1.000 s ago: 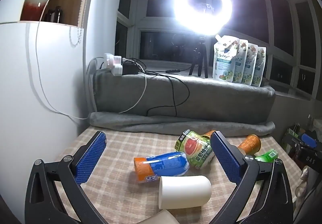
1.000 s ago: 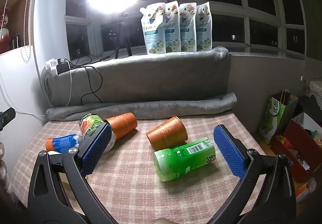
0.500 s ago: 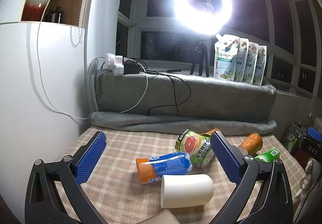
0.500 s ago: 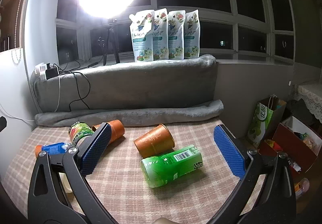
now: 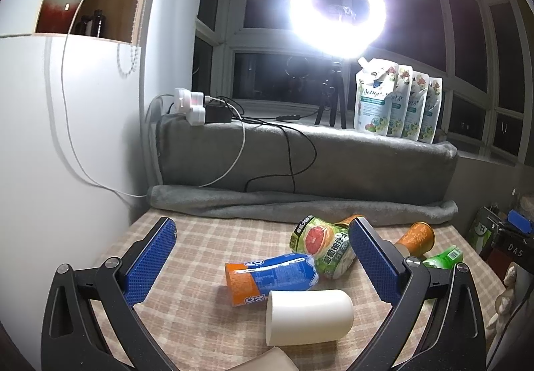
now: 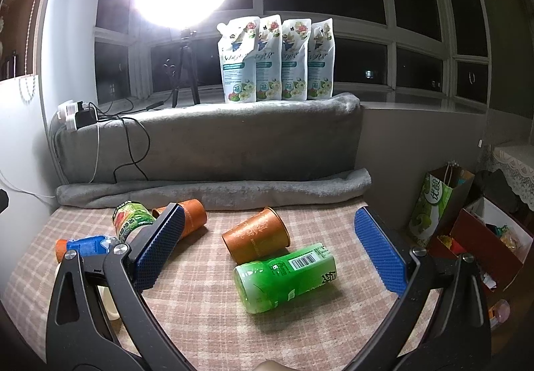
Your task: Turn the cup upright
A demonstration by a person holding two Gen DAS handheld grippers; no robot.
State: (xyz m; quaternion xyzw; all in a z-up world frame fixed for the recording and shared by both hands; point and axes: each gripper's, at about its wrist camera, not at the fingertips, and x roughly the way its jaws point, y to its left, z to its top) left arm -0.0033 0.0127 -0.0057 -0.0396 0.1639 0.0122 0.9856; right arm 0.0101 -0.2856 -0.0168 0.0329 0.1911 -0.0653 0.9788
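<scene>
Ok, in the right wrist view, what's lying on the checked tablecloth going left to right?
Blue-and-orange bottle → grapefruit-label can → orange cup partly behind the right gripper's left finger → second orange cup → green bottle. All lie on their sides.

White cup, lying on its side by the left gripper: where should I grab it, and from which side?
Take the white cup across its mid-wall, coming down from above with the open left gripper. It lies on its side, mouth facing left, so the curved wall faces up and the fingers can straddle it. The blue bottle lies just behind it, so keep the far finger clear of it.
</scene>
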